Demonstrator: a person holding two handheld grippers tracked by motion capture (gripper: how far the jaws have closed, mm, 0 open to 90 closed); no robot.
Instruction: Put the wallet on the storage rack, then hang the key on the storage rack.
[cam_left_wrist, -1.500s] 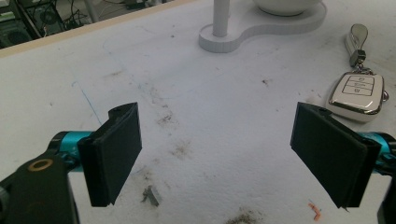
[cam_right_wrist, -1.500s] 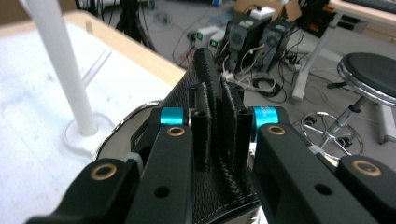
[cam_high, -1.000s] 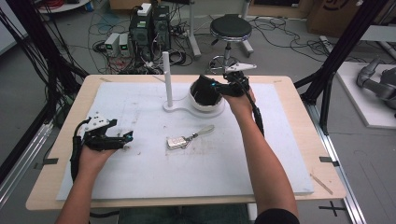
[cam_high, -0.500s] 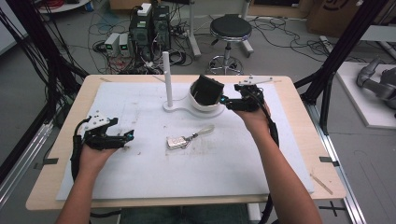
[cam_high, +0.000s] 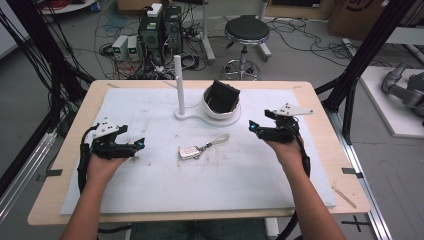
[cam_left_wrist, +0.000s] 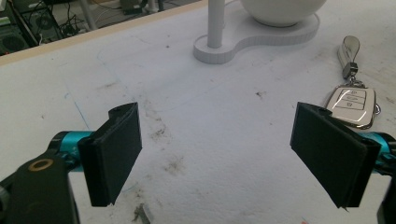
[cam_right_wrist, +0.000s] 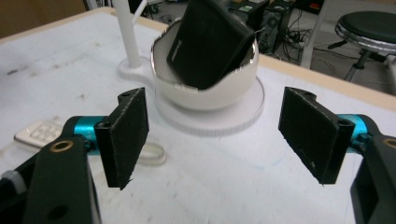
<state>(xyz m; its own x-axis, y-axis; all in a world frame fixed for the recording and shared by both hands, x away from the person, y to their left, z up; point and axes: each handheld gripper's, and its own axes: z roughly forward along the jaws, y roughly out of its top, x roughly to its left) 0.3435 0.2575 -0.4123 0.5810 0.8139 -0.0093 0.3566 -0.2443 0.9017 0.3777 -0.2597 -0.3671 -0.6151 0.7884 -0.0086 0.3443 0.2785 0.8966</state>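
A black wallet (cam_high: 222, 96) is seen tilted in the white bowl (cam_high: 220, 111) at the table's far centre, beside a white post (cam_high: 178, 82). Printed lettering on it is resolved from the right gripper view alone. A key fob (cam_high: 189, 152) lies mid-table. Left gripper (cam_high: 134, 146) and right gripper (cam_high: 253, 127) are held released, jaws wide, nothing between.

A wooden bench (cam_high: 320, 165) under a white mat (cam_high: 150, 190) stands on a grey floor (cam_high: 45, 85). Beyond its far edge sit a round black stool (cam_high: 247, 29), computer towers (cam_high: 161, 27) and tangled cables (cam_high: 107, 30). Black frame struts (cam_high: 367, 50) rise at the right, near cardboard boxes (cam_high: 357, 12).
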